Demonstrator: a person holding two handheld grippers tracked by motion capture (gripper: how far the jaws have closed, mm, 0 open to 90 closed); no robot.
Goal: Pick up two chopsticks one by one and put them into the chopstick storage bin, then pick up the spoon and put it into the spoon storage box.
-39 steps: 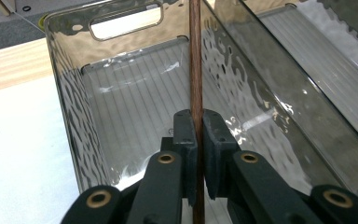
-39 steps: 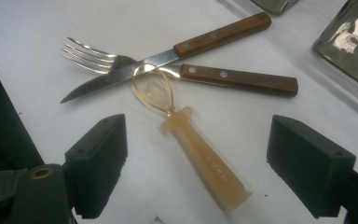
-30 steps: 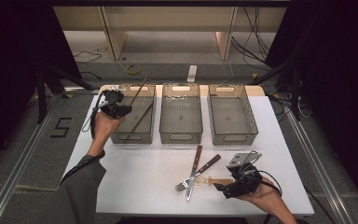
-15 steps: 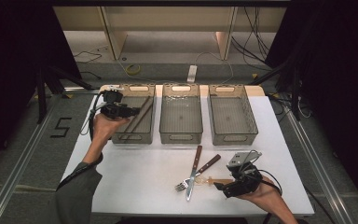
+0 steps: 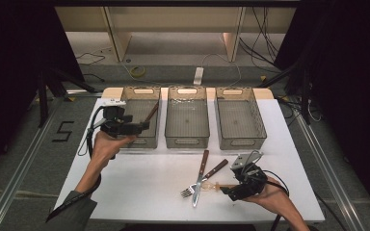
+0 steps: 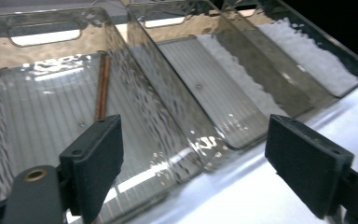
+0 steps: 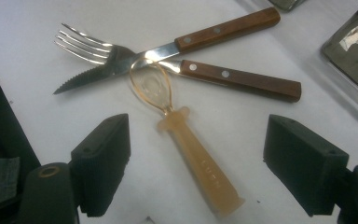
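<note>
- Table (image 5: 139, 187): white top, bore three bins along the far edge and a small heap of utensils near the front right.
- Bins: three clear ribbed tubs in a row, left bin (image 5: 134, 139), middle bin (image 5: 187, 140), right bin (image 5: 241, 139). Left bin held one brown-handled utensil (image 6: 102, 86) leaning along its floor; middle and right bins looked bare.
- Left gripper (image 5: 134, 127): hung over the near wall of the left bin, jaws wide with nothing between them; they had just been opening. Judged a release into that bin, so one item sorted.
- Right gripper (image 5: 227, 188): sat at the front right of the table, jaws wide, straddling the whisk without pressing on it.
- Knife (image 7: 168, 49): serrated blade, wooden handle with rivets, lay on the table crossed over the fork.
- Fork (image 7: 186, 65): steel tines, wooden handle, lay under the knife.
- Whisk (image 7: 191, 154): small, amber translucent handle, wire loop touching the crossed knife and fork; handle lay between the right jaws.
- Progress: judged early; one piece binned, three left on the table, whisk likely next.
- Writing: faint embossed letters on the whisk handle, not legible; floor mark "5" (image 5: 62, 131) left of the table.
</note>
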